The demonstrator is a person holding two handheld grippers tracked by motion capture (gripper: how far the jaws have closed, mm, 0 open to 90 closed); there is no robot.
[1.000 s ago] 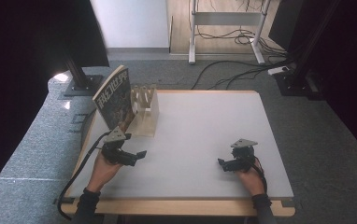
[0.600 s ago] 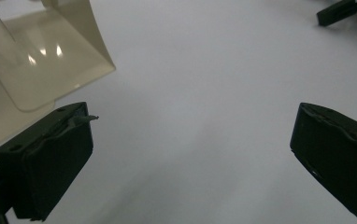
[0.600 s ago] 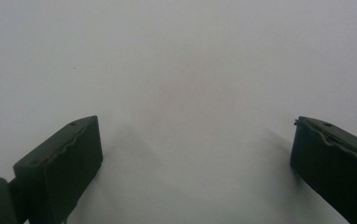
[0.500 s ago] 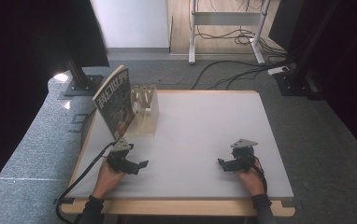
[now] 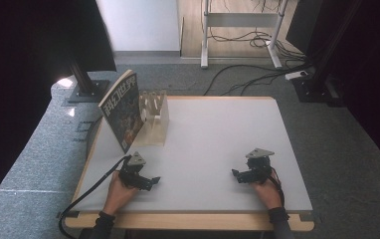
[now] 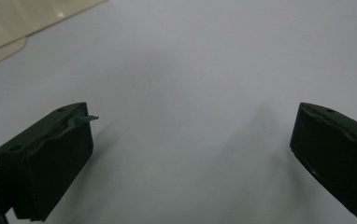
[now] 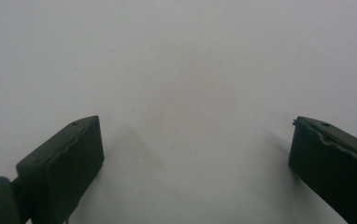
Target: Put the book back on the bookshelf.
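Observation:
A magazine [image 5: 122,110] with a dark illustrated cover stands upright, leaning against a clear acrylic rack [image 5: 154,118] at the table's back left. My left gripper [image 5: 150,182] rests low on the white table [image 5: 218,134] near the front left, its jaws wide apart with nothing between them [image 6: 193,154]. Near the front right sits my right gripper [image 5: 236,175], open as well, with bare tabletop between its jaws [image 7: 195,163]. A corner of the rack's clear base [image 6: 8,23] appears at the top left of the left gripper view.
A black cable [image 5: 91,189] trails from the left gripper over the table's front left edge. A black monitor stand [image 5: 86,84] is on the grey floor beyond the table's left corner. A white desk frame [image 5: 237,30] and loose cables lie farther back.
My left gripper has pulled back from beside the magazine toward the front edge of the table. The right gripper has stayed in place.

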